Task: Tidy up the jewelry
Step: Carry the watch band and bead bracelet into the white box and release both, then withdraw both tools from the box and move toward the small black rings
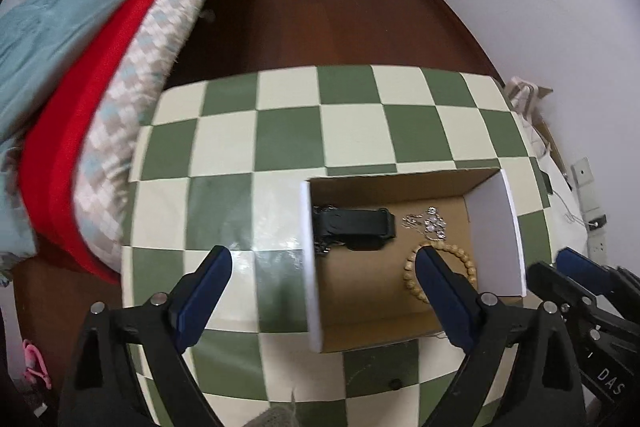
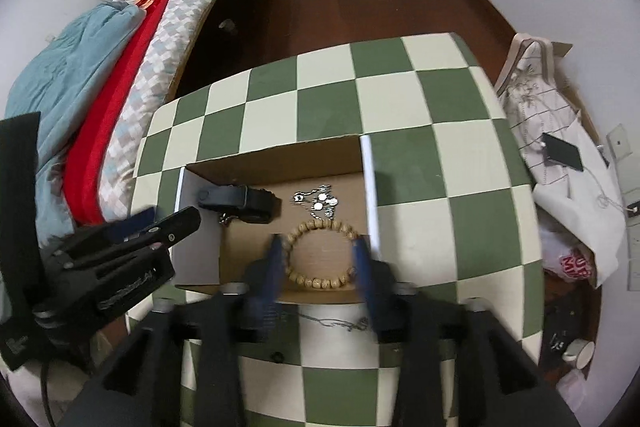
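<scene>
An open cardboard box (image 1: 376,337) (image 2: 280,155) sits on the green-and-cream checkered table (image 1: 288,131) (image 2: 420,99). Inside lie a black watch (image 1: 354,227) (image 2: 238,201), a silver chain piece (image 1: 428,223) (image 2: 318,203) and a wooden bead bracelet (image 1: 466,263) (image 2: 318,255). My left gripper (image 1: 322,261) is open, its fingers straddling the box's left wall. My right gripper (image 2: 318,247) is open with its fingers on either side of the bracelet, just above it. A thin chain (image 2: 340,323) lies on the table in front of the box.
A bed with red and teal blankets (image 1: 80,87) (image 2: 100,67) borders the table's left side. Bags and a phone (image 2: 560,151) lie on the floor to the right. Dark wooden floor (image 1: 340,11) lies beyond the table.
</scene>
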Available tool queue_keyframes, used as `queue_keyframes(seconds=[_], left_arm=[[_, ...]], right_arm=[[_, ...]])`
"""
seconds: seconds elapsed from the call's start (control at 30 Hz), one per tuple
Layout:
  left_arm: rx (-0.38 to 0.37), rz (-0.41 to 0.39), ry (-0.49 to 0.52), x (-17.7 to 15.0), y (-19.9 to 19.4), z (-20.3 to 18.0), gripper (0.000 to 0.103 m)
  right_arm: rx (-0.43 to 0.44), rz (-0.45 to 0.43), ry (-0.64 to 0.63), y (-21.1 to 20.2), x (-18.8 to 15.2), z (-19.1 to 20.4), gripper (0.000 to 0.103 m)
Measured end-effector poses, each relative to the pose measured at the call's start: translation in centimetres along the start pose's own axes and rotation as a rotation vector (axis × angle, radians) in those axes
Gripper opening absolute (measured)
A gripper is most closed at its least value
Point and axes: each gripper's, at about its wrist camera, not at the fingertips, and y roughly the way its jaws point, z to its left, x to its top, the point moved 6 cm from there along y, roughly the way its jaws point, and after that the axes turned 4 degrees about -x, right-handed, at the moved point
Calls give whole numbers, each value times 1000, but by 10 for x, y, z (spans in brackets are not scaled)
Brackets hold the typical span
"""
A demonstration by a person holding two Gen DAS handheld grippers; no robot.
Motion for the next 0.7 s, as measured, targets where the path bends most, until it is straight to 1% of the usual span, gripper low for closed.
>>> queue_keyframes(seconds=[0.03, 0.1, 0.13, 0.17, 0.2, 0.23, 0.3, 0.4, 0.5, 0.7], left_arm=[[23, -8, 3, -1, -2, 3, 95], [76, -38, 18, -4, -9, 10, 103], [91, -57, 18, -6, -12, 13, 103], [97, -70, 19, -8, -14, 15, 103], [111, -84, 15, -13, -17, 20, 103], [123, -91, 9, -16, -18, 23, 103], [137, -107, 0, -24, -21, 28, 103], [158, -119, -2, -37, -24, 33, 103], [164, -130, -8, -48, -29, 34, 103], [149, -172, -21, -65, -48, 31, 103]], right_arm=[[-11, -7, -1, -3, -1, -1, 52], [-54, -22, -23, -9, -4, -3, 53], [-93, -28, -37, -10, -7, -4, 62], [-115, -32, -46, -12, -9, -5, 68], [-143, -35, -57, -12, -12, -6, 82], [-174, -39, -68, -12, -16, -7, 92], [-209, -42, -86, -11, -22, -8, 98], [-242, -41, -107, -7, -32, -6, 102], [-259, -54, -119, -7, -39, -3, 102], [-255, -104, -112, -22, -48, 2, 102]])
